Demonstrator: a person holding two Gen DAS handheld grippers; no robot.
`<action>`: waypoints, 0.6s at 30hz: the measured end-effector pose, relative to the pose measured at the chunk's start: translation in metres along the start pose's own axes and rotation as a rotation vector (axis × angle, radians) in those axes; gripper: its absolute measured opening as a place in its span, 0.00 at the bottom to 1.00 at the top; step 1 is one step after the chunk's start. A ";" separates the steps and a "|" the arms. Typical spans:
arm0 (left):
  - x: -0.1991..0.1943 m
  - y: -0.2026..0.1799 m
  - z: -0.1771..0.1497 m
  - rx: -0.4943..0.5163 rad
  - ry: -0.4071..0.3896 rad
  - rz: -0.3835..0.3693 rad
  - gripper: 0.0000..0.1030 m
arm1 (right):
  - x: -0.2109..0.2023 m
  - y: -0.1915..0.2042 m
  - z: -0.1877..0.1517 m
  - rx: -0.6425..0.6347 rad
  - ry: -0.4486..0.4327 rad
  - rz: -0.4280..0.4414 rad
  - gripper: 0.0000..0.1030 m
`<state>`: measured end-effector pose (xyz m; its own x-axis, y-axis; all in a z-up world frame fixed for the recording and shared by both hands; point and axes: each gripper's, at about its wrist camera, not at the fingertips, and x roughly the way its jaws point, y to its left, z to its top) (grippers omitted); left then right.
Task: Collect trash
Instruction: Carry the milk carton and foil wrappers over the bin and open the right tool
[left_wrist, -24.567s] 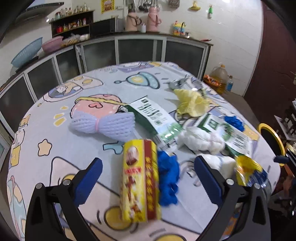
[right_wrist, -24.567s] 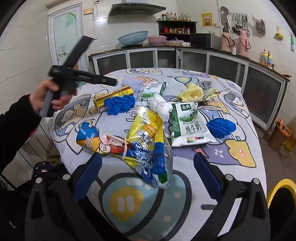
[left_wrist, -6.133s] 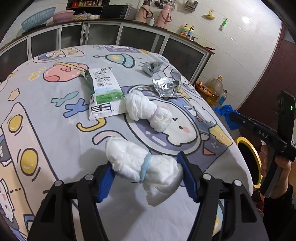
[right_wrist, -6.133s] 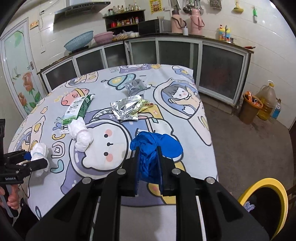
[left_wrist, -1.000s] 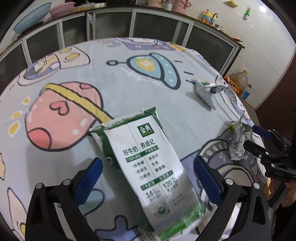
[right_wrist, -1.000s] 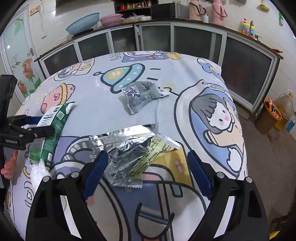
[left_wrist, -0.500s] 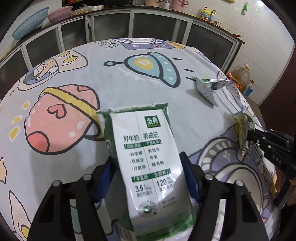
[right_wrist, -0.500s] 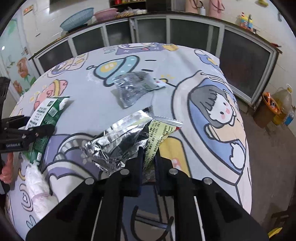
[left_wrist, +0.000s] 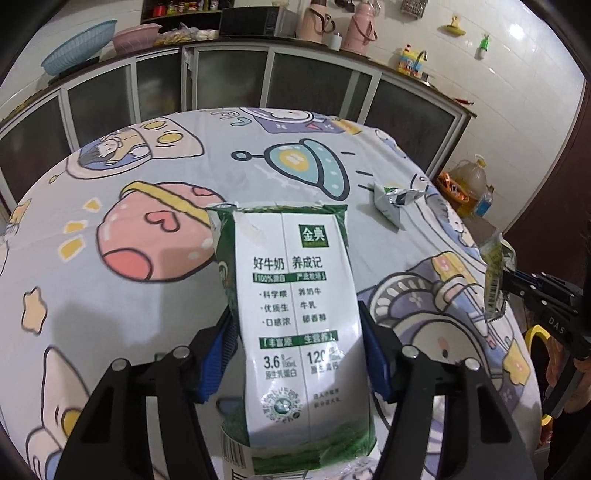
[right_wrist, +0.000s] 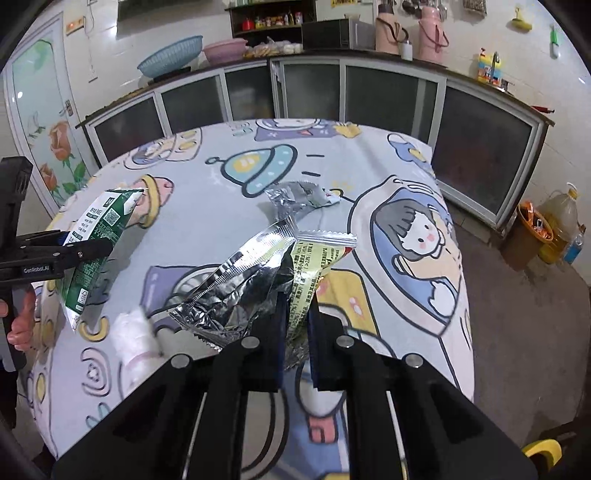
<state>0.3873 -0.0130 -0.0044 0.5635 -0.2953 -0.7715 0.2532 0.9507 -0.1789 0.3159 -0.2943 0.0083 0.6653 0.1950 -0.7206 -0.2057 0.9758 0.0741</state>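
Observation:
My left gripper (left_wrist: 295, 354) is shut on a green and white milk carton (left_wrist: 299, 314) and holds it lifted above the table; it also shows in the right wrist view (right_wrist: 96, 240). My right gripper (right_wrist: 295, 325) is shut on a silver and yellow foil wrapper (right_wrist: 258, 288), lifted off the cloth; the wrapper also shows in the left wrist view (left_wrist: 495, 273). A second crumpled foil wrapper (right_wrist: 299, 201) lies on the table further back, also in the left wrist view (left_wrist: 395, 201). A white wad (right_wrist: 135, 339) lies on the table at the left.
The round table carries a cartoon-print cloth (right_wrist: 406, 240). Glass-front cabinets (right_wrist: 314, 88) run along the back wall. A yellow-rimmed bin (left_wrist: 533, 336) stands on the floor by the table's right side. An oil jug (right_wrist: 557, 225) and an orange basket (right_wrist: 524, 229) stand on the floor.
My left gripper closed on the milk carton and lifted it off the table. My right gripper closed on the foil wrapper and raised it.

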 end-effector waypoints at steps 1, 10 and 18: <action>-0.005 -0.001 -0.003 0.000 -0.005 0.000 0.57 | 0.000 0.000 0.000 0.000 0.000 0.000 0.10; -0.041 -0.021 -0.033 0.020 -0.035 -0.019 0.57 | -0.038 0.002 -0.031 0.019 -0.015 -0.007 0.10; -0.055 -0.062 -0.059 0.060 -0.036 -0.069 0.57 | -0.065 -0.013 -0.066 0.076 -0.020 -0.014 0.10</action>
<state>0.2942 -0.0505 0.0134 0.5705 -0.3646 -0.7360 0.3390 0.9207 -0.1933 0.2280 -0.3260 0.0090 0.6818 0.1825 -0.7084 -0.1419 0.9830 0.1167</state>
